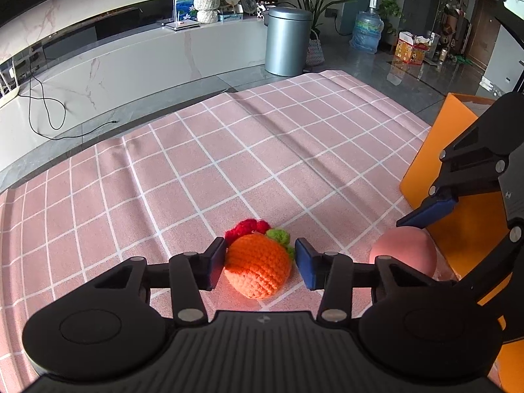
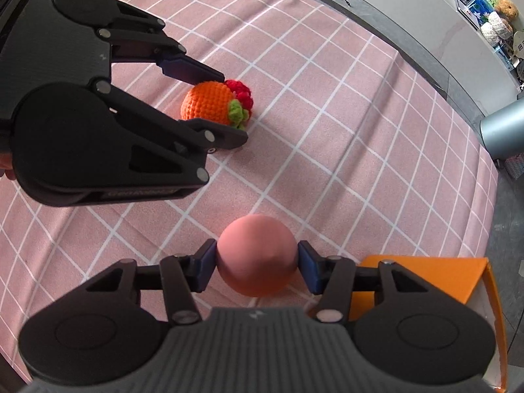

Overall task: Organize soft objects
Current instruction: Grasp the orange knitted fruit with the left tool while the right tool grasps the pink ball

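Grasping is the step in hand, judged from both views: each gripper straddles a soft thing on the pink checked cloth (image 1: 229, 150) over the surface. The left gripper (image 1: 260, 263) stands about half open around the crochet orange (image 1: 257, 270), which lies toward the near middle of the cloth with a red crochet piece (image 1: 245, 227) touching its far side; the left pad touches the yarn, while a small gap shows at the right pad, so no firm hold yet. The right gripper (image 2: 257, 263), pointing steeply down, has its pads against both sides of the pink ball (image 2: 257, 258), near the cloth's right edge and just beside the orange box (image 2: 425, 278); whether the ball is off the cloth I cannot tell. To do this well, centre each thing between the pads, squeeze only until the soft body gives slightly, and lift straight up. The left side should take care not to snag the red piece or the green leaves (image 1: 278, 235), and the right should clear the box wall before carrying over it.
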`<state>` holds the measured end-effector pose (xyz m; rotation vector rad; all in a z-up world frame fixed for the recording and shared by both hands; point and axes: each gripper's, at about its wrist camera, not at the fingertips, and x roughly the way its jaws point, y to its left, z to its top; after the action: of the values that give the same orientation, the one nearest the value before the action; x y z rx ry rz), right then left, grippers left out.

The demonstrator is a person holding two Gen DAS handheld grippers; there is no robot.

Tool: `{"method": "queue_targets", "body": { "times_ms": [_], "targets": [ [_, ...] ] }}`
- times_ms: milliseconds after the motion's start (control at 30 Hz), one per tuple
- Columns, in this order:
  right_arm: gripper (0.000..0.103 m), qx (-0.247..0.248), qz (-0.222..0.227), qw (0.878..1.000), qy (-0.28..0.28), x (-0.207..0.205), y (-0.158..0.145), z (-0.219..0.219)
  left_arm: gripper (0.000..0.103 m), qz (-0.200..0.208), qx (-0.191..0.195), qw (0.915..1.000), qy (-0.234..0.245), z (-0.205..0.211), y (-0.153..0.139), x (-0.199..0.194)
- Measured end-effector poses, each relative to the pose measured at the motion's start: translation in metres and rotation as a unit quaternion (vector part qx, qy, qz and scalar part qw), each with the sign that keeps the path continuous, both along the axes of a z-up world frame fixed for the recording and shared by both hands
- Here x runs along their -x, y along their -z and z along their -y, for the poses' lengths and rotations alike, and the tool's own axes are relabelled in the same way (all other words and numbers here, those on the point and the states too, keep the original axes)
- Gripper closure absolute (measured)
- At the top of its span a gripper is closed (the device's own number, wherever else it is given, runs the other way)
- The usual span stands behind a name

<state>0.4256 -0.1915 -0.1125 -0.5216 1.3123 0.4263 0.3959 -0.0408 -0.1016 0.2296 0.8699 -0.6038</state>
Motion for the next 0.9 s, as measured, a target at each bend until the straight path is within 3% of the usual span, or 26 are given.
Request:
{"method": "queue_targets", "body": {
  "times_ms": [433, 900],
  "targets": [
    [0.059, 0.031, 0.045, 0.997, -0.053, 0.018, -0.001, -0.012, 0.053, -0.008, 0.032, 0.9987, -0.04, -0.02, -0.019, 0.033],
    [0.059, -0.08, 0.143, 0.985, -0.045, 0.102, -0.088, -0.01, 0.053, 0.01, 0.069, 0.9939, -0.085, -0.037, -0.088, 0.114]
  ]
}}
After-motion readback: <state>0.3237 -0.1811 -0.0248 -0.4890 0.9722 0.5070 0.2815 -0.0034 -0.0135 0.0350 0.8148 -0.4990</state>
